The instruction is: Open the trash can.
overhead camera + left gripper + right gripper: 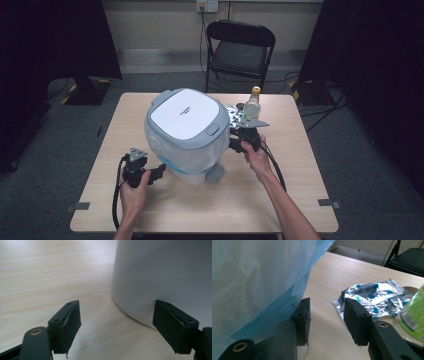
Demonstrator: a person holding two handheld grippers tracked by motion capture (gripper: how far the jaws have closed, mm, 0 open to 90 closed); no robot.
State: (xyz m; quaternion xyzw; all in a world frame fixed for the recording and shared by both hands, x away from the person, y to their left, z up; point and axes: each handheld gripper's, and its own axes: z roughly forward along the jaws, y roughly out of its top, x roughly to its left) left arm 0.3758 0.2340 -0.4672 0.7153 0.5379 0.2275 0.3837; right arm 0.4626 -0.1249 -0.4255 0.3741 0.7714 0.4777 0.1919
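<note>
Two grippers [159,173] [231,144] apart, flanking bin [187,131], bare table edge [200,227] near.

Bottle [415,317] cut off by right edge; label unreadable.

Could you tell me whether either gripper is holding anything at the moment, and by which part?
Nothing is held: the left gripper stands open beside the bin, and the right gripper is open beside its bag.

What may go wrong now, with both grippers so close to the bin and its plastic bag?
The right gripper stands open beside the thin blue bag; closing there might tear it. The bottle stands upright close behind that hand and could be knocked over. The left gripper is open at the bin base and may push it.
</note>
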